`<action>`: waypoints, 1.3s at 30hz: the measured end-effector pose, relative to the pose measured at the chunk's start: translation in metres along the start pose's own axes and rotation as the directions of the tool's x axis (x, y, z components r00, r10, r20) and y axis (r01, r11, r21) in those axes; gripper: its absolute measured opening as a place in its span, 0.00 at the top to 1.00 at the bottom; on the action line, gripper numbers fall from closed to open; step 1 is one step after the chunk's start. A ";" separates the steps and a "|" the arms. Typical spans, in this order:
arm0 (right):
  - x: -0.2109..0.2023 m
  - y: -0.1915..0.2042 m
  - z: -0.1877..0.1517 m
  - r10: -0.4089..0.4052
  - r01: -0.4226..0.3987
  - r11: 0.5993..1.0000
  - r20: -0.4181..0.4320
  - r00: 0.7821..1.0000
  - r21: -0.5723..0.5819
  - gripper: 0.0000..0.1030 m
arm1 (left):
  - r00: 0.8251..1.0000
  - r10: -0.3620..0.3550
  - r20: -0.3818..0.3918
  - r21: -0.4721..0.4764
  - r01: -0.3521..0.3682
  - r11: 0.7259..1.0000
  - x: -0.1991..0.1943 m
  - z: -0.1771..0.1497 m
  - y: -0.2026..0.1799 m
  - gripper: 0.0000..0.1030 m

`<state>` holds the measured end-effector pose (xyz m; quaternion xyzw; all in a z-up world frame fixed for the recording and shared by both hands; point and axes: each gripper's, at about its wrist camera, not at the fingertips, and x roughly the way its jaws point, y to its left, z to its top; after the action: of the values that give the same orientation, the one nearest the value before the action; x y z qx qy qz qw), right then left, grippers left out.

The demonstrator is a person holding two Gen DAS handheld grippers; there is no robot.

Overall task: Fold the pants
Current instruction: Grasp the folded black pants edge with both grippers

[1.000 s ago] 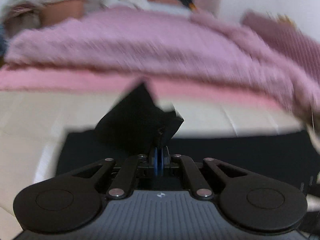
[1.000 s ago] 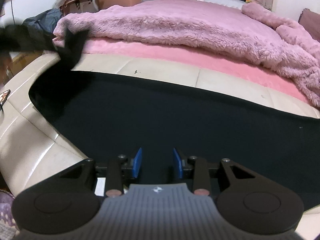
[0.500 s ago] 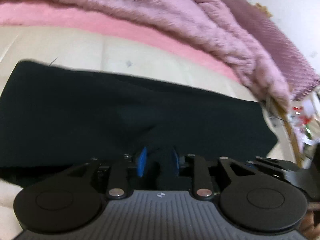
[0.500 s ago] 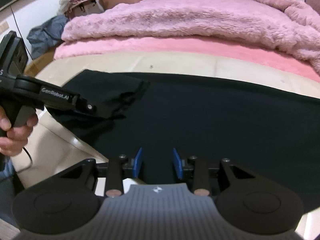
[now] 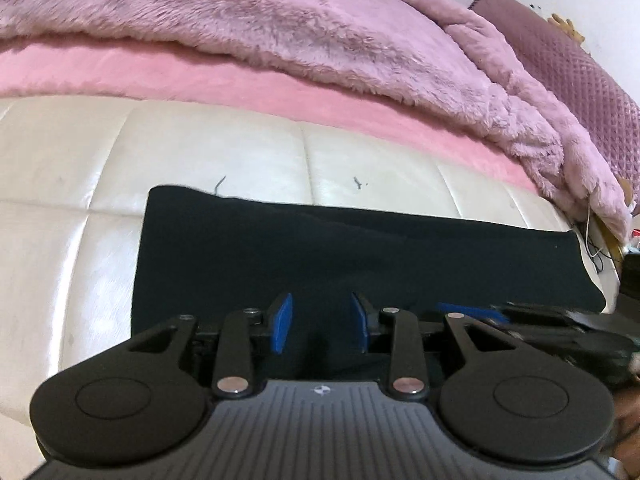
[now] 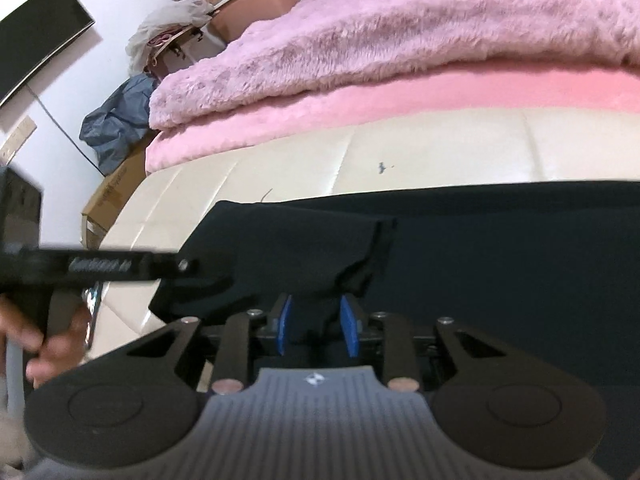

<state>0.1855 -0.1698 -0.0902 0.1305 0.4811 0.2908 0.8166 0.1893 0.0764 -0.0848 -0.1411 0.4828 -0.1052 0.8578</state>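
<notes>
The black pants [image 5: 360, 248] lie flat on the cream padded bench [image 5: 200, 152], folded into a long band. My left gripper [image 5: 320, 322] is open and empty, low over the near edge of the pants. My right gripper [image 6: 316, 326] is open over the pants [image 6: 500, 248], with a raised fold of black cloth [image 6: 352, 264] between and just ahead of its blue pads. The left gripper's body [image 6: 120, 266] shows blurred at the left of the right wrist view. The right gripper's body [image 5: 560, 328] shows at the right of the left wrist view.
A fluffy pink blanket [image 5: 280, 32] and a pink sheet [image 5: 160, 76] cover the bed behind the bench. Boxes, a basin and bags [image 6: 192, 28] stand at the far left by the wall. The bench's left end [image 6: 132, 216] drops off near a cardboard box.
My left gripper let go of the pants end it carried, opened, and now sits low over the folded pants. My right gripper moved left toward the folded end and stayed open.
</notes>
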 end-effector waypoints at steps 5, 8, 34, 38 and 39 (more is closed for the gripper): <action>0.032 -0.009 0.000 -0.034 0.039 0.995 -0.060 0.998 0.092 0.84 | 1.000 -0.005 0.007 -0.035 0.005 0.999 -0.005 -0.006 0.008 0.63; 0.029 -0.008 -0.001 -0.026 0.029 0.994 -0.030 0.999 0.101 1.00 | 1.000 -0.009 0.020 -0.042 0.009 0.999 -0.005 -0.004 0.009 0.63; 0.035 -0.033 0.030 -0.087 0.085 0.983 0.003 0.996 0.165 0.69 | 0.999 -0.033 -0.033 -0.047 0.031 0.998 0.035 -0.012 0.000 0.65; 0.044 -0.049 0.021 -0.009 0.000 0.958 0.030 1.000 0.287 0.69 | 0.999 -0.047 -0.015 -0.079 0.046 0.996 0.041 -0.008 -0.002 0.65; 0.044 -0.050 0.019 0.011 -0.022 0.953 0.037 0.999 0.301 0.70 | 0.999 -0.050 -0.011 -0.082 0.049 0.995 0.043 -0.006 -0.003 0.65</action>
<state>0.2358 -0.1821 -0.1368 0.2625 0.5046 0.2184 0.7930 0.2059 0.0596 -0.1207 -0.1872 0.4884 -0.1077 0.8455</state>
